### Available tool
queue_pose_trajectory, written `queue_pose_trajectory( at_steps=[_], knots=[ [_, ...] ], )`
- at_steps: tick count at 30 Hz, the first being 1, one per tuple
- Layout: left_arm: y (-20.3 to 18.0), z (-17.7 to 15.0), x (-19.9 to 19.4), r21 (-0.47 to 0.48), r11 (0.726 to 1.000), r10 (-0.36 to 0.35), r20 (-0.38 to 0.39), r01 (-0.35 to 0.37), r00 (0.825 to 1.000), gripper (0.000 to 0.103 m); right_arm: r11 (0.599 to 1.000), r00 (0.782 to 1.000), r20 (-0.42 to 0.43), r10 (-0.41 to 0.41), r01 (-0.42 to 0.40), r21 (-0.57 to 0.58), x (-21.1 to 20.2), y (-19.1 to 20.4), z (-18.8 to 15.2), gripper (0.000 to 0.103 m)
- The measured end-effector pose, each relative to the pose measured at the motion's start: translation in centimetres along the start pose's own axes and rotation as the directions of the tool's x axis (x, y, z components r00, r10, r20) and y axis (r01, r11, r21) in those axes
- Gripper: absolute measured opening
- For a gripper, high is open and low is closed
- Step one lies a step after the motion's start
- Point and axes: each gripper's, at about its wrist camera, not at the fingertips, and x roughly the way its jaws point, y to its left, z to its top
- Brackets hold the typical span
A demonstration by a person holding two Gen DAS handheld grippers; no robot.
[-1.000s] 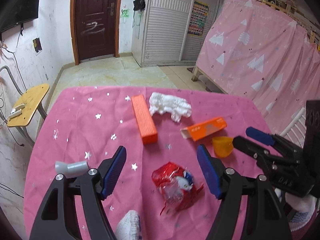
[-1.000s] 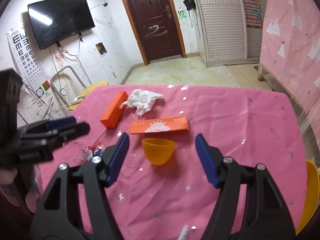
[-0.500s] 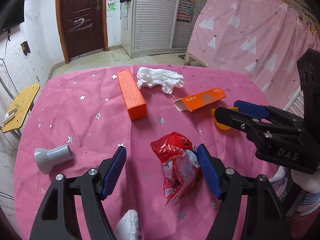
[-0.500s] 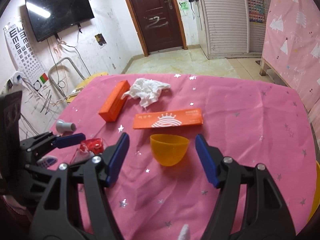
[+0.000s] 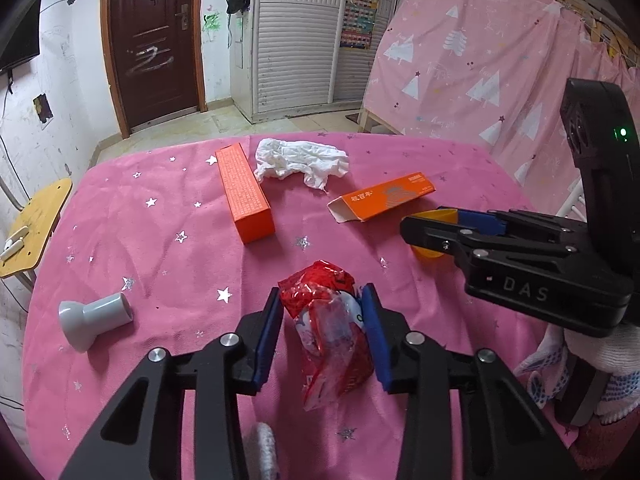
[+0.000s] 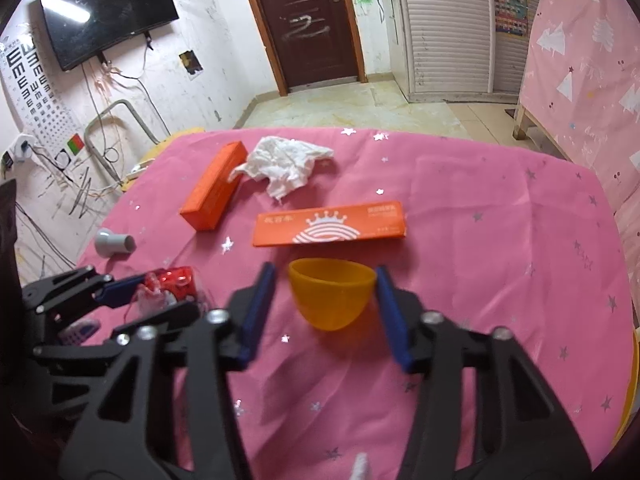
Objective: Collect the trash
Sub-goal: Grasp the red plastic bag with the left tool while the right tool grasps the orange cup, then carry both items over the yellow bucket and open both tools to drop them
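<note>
Pink star-speckled tablecloth (image 5: 120, 220), red-and-clear wrapper (image 5: 328, 332), two orange boxes (image 5: 244, 196), white tissue (image 5: 300, 162), orange cup (image 6: 332, 296).

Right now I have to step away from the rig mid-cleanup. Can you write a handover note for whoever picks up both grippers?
Left gripper: jaws have just been closing, now pressing both sides of the red wrapper, which lies on the pink cloth.
Right gripper: jaws have just been closing around the orange cup; right pad touches the rim, left pad shows a gap, so no grip yet.
On the cloth, untouched: two orange boxes, white tissue, grey fitting.
Done: nothing collected or lifted yet.
Left: finish both grasps, carry off, then the rest. No bin in view.
</note>
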Motion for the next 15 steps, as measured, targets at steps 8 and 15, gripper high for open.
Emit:
queue_pose_trajectory(
  at_steps=[8, 15],
  knots=[
    [-0.1, 0.4, -1.4, -0.013, 1.000, 0.026, 0.031, -0.026, 0.999, 0.030, 1.000, 0.999, 0.048, 0.002, -0.003, 0.008, -1.1, -0.5, -0.2, 0.040],
    [-1.8, 2.0, -3.6, 0.002, 1.000, 0.025, 0.090, -0.025, 0.996, 0.030, 0.999, 0.992, 0.124, 0.004, -0.008, 0.032, -4.1, -2.1, -0.1, 0.040]
  ],
)
